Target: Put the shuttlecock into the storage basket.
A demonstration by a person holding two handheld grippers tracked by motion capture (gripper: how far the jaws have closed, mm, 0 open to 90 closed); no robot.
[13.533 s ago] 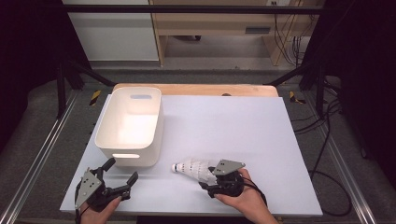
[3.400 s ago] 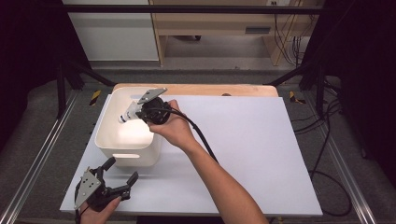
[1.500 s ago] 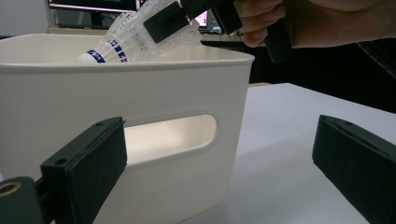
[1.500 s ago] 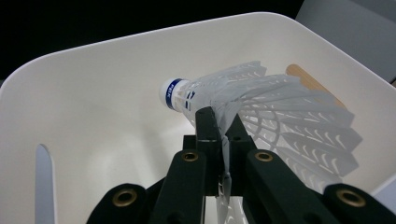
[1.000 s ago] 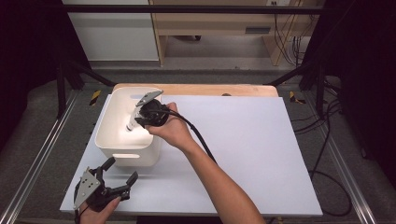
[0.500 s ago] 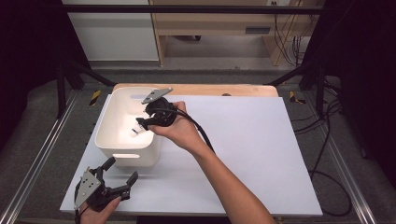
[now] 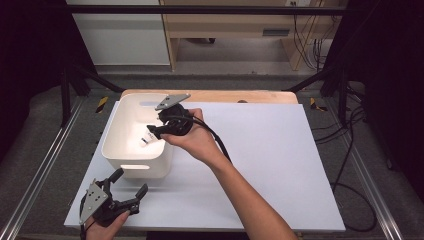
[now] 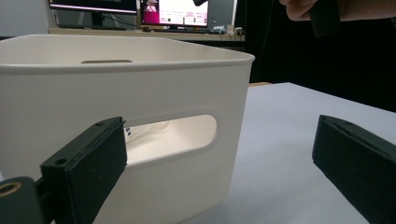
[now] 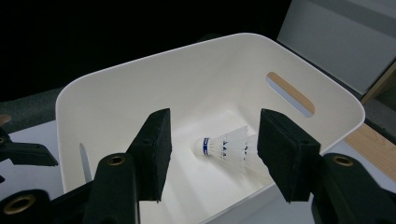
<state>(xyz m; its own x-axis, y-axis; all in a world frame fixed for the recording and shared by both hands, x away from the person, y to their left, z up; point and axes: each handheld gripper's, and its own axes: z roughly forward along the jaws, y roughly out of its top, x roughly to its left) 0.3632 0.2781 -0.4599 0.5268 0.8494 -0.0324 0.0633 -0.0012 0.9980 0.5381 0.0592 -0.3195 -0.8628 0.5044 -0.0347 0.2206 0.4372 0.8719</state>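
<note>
White table (image 7: 280,150) holds one bin (image 7: 120,160) with one shuttlecock (image 9: 229,148) lying on its floor — two grippers, the right (image 9: 212,156) above it, jaws just opened and empty, the left (image 8: 219,172) wide open, empty.

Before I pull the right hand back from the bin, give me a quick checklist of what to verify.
1. Shuttlecock lies on the floor of the white bin: ok.
2. Right gripper has let go; its jaws have just been opening and stand apart above the shuttlecock, not touching it: ok.
3. Shuttlecock undamaged: cannot tell; its feathers are partly hidden behind a jaw.
4. Bin upright on the white table: ok.
5. Left gripper open, holding nothing, in front of the bin's near wall: ok.
6. Cable of the right gripper free of the bin rim: cannot tell.
</note>
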